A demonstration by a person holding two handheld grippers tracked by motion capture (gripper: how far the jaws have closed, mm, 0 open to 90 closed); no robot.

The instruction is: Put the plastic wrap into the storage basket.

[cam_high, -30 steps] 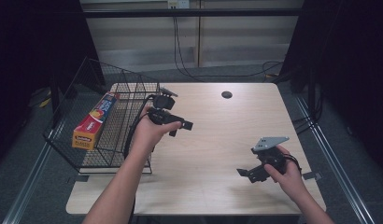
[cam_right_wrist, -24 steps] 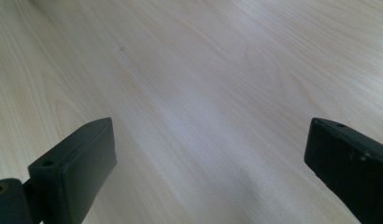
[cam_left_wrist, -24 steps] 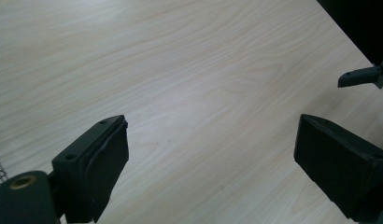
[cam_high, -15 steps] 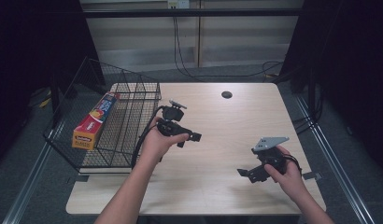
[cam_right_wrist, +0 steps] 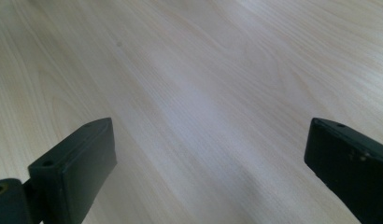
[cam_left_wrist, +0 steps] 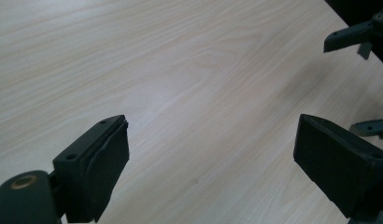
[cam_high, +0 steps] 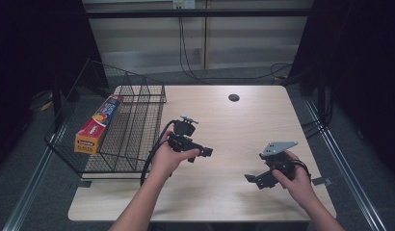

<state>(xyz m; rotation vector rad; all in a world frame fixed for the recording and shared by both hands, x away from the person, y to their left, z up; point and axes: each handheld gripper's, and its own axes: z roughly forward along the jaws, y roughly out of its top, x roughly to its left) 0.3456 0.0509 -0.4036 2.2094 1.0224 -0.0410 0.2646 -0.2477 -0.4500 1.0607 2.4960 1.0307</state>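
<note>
My left gripper (cam_high: pixel 201 153) hovers low over the middle of the wooden table (cam_high: pixel 224 120), just right of the wire basket (cam_high: pixel 138 91). It points right, and its jaws stand open with nothing between them. In the left gripper view my left gripper (cam_left_wrist: pixel 210 128) has only bare wood between its pads, and the right gripper's jaws (cam_left_wrist: pixel 353 35) show at the upper right. My right gripper (cam_high: pixel 253 181) rests near the table's front right and points left. In the right gripper view my right gripper (cam_right_wrist: pixel 210 126) is open and empty over bare wood.
A long orange and red box (cam_high: pixel 98 124) lies along the left side of the black wire basket, which overhangs the table's left edge. A dark round hole (cam_high: pixel 233 97) sits in the tabletop at the back. Cables hang behind the table.
My left hand has moved from the basket's right edge to the right, toward the person, and lower over the table. Its jaws stayed open. The right hand has not moved.
</note>
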